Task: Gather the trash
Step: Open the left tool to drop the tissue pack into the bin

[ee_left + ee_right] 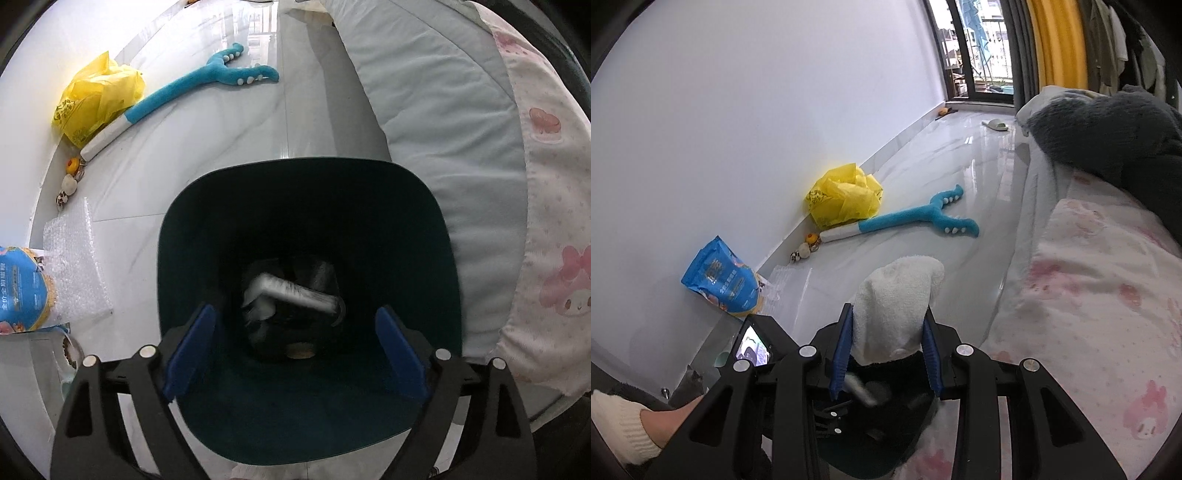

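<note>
The left tongs (295, 343) stand wide over the mouth of a dark bin (439, 236), with nothing between the blue pads (192, 343). Deep inside the bin lies a blurred whitish piece of trash (288, 295); what it is cannot be told. The right tongs (886, 350) are closed on a crumpled white paper towel (897, 295), which stands up from between the fingers, above the dark bin seen below them. The bin stands on the glossy floor (221, 147), just beside a bed (1089, 295) with a pink-patterned sheet. Farther along the wall lie a blue bag (720, 284), bubble wrap (74, 266), a blue plush toy (916, 218) and a yellow plastic bag (842, 195).
</note>
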Tool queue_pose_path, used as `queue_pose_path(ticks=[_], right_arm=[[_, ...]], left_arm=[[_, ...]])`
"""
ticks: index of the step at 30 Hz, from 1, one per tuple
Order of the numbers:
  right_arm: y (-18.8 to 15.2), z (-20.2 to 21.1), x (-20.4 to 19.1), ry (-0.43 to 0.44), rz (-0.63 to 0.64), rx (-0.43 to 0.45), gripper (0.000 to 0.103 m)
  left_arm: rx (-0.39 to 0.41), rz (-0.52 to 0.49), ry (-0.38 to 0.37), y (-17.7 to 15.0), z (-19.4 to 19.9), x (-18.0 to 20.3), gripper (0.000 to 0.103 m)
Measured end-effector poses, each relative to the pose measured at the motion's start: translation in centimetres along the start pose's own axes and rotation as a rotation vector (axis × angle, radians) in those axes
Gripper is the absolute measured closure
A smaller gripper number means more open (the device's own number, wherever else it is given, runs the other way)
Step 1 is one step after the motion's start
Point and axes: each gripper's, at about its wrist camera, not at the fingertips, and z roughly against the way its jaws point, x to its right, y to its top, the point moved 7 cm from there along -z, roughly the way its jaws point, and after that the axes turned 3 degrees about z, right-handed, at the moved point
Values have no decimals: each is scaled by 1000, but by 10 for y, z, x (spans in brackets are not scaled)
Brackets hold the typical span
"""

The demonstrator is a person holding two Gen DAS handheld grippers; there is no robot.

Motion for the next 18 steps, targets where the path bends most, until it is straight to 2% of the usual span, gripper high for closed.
queue_pose_path(ticks=[6,15,18], right_arm=[[-7,-22,-9,-5,10,-50,68],[-27,-58,-11,-19,8,-163,68],[-37,-69,-11,-17,-3,-200,68]], left_arm=[[45,41,-23,8,13,-15,12],[261,63,-73,36,70,-24,17],[322,73,-111,43,88,-22,19]])
